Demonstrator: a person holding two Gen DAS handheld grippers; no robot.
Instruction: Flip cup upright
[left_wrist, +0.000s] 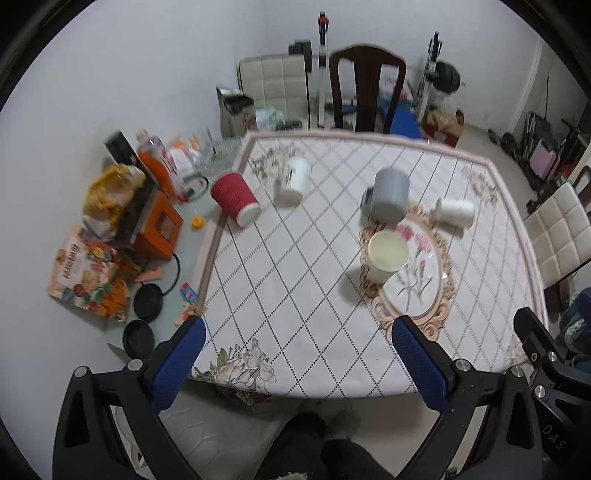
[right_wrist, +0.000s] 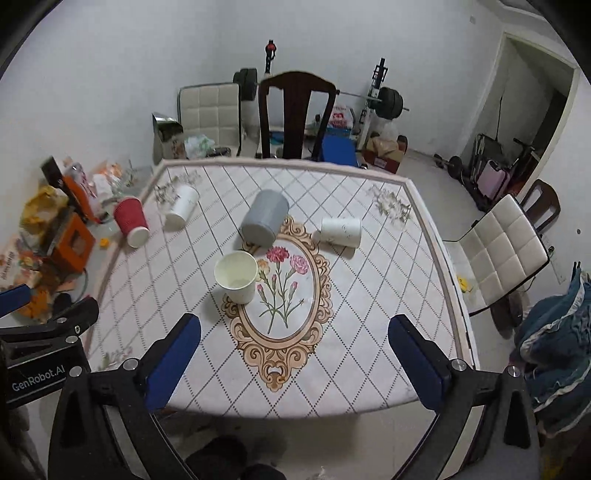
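**A:** What do you see from the left wrist?

**B:** My left tool (left_wrist: 299, 332) is spread wide and holds nothing. It hangs over the near edge of the table (left_wrist: 332, 376). A cream cup (left_wrist: 386, 254) stands upright on the flower picture. Behind it a gray cup (left_wrist: 389, 194) lies tipped, and a white cup (left_wrist: 456, 211) lies on its side to the right. At the far left a red cup (left_wrist: 236, 197) lies on its side, with another white cup (left_wrist: 294, 179) lying just beside it. A pile of snack bags (left_wrist: 92, 273) sits off the table's left edge.

**A:** And the right wrist?

**B:** My right tool (right_wrist: 294, 326) is spread wide too, pinching nothing. The cream cup (right_wrist: 236, 275) stands near its left finger. The gray cup (right_wrist: 264, 218) lies behind it. The red cup (right_wrist: 132, 220) lies at the table's left edge. A wooden chair (right_wrist: 295, 114) stands at the far side.
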